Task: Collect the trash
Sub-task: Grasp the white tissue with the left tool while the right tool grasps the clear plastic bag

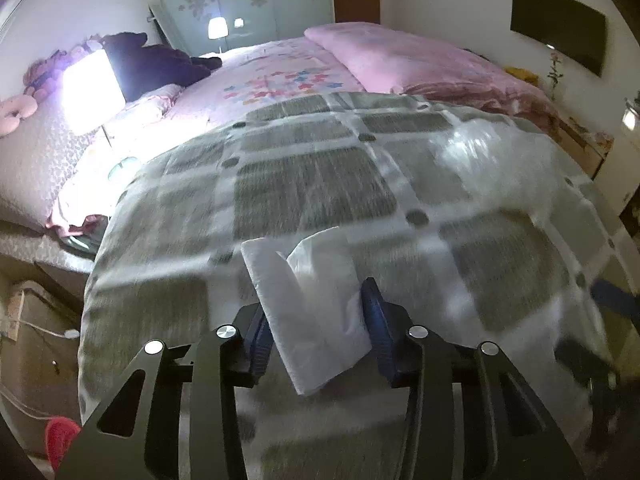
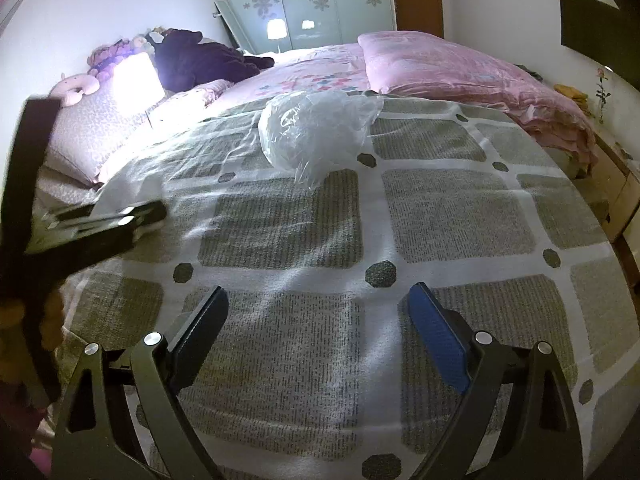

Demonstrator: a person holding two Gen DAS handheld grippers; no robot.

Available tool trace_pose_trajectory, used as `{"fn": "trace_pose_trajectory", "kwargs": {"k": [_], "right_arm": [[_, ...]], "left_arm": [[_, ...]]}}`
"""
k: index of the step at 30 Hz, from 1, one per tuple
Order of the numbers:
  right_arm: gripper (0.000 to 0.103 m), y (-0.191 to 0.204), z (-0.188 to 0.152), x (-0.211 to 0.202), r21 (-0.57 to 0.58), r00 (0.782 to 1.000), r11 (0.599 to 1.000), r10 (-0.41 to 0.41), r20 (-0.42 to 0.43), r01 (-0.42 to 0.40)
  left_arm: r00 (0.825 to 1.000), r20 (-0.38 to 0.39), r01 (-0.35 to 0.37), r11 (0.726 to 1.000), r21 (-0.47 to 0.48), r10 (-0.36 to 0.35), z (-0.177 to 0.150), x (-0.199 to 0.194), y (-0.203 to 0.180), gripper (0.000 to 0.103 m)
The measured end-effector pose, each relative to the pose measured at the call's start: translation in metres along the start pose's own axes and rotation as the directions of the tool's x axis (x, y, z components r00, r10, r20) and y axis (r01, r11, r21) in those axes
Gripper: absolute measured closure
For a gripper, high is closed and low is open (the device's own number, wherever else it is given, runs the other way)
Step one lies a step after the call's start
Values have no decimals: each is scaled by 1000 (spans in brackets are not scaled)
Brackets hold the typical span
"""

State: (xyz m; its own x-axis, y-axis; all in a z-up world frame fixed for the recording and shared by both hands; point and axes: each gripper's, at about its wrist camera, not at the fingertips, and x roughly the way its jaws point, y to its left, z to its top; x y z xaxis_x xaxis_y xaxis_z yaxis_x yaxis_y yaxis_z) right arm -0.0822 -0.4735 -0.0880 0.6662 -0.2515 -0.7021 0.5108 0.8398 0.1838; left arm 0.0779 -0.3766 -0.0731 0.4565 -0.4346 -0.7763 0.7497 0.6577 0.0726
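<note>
My left gripper (image 1: pixel 316 312) is clamped on the tissue (image 1: pixel 308 308). Both blue pads (image 1: pixel 374 320) press its sides and the paper buckles up between them, a folded white sheet w/ one end poking toward me and the other fanned out over the blanket (image 1: pixel 312 184). The left wrist view is smeared, so I can't tell whether the tissue's lower edge is clear of the blanket or dragging on it.

My right gripper (image 2: pixel 320 320) hangs wide open over the blanket, nothing between the pads, well short of the bag (image 2: pixel 316 132). The bag is a clear crumpled plastic one lying on the blanket's far part, near the pink quilt (image 2: pixel 460 68), its loose end pointing toward me. I can't see where its mouth is.

How I'd do this step well, as I judge it:
- Keep the squeeze steady. Tissue is thin and slips or tears if I ease off or yank.
- Lift straight up before going sideways, so it doesn't snag the blanket's weave.
- Carry it low and slow. It flaps, and a loose fold can catch on the bag rim.
- Use the right gripper to pinch the bag's edge and hold the mouth open first. The film is limp and will collapse otherwise.
- Push the tissue well inside before opening the pads, bc paper clings to the rubber.

Risk: grabbing the blanket along w/ the tissue. Check that on the lift.
</note>
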Motion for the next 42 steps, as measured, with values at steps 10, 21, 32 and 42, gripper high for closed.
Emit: {"fn": "trace_pose_trajectory", "kwargs": {"k": [10,21,32,42], "right_arm": [[14,4,2,2,-24,999,999,-29,-18,29],[13,-4,61,8,4,998,999,-37,55,36],[7,13,115,53,-144,995,986,-79,55,86],[45,26,97,63,-179,997,981,-75,-7,72]], "left_arm": [[1000,6,19,1000,-15,-18,-41,-30,14,66],[1000,24,15,1000,-13,-14,-46,-33,12,66],[999,32,-6,1000,-7,6,-49,-35,6,65],[999,32,-5,1000,-8,5,-49,-35,7,65]]}}
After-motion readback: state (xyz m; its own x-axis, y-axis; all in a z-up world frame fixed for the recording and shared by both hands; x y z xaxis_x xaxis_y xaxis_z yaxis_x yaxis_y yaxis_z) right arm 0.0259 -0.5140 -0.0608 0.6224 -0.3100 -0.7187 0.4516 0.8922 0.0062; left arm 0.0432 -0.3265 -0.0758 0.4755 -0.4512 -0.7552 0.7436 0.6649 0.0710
